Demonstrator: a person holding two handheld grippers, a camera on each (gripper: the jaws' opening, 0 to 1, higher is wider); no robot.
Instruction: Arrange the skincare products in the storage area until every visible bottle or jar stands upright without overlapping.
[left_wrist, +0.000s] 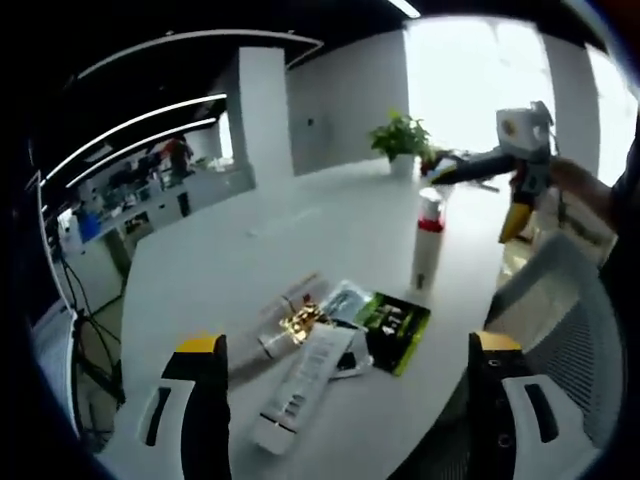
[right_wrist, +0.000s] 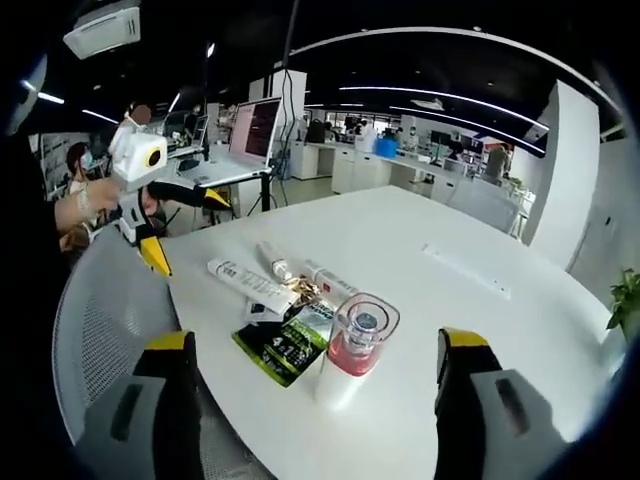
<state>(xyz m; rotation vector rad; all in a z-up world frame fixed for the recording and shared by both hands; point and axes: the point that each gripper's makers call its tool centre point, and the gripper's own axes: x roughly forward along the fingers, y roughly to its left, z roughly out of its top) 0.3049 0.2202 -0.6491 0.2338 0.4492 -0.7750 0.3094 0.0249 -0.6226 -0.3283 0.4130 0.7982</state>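
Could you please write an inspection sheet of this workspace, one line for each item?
Surface: white table, mostly bare.
Job's things: one spray bottle with red band stands upright; white tubes lie flat.
Clutter: dark green sachet and gold-wrapped piece lie among the tubes, overlapping.
Grippers: left claw open, holding nothing, above the pile; right claw open, holding nothing, around the bottle's space.
Cables: some hang at the table's far left side.
Surroundings: mesh chair, potted plant, office desks behind.
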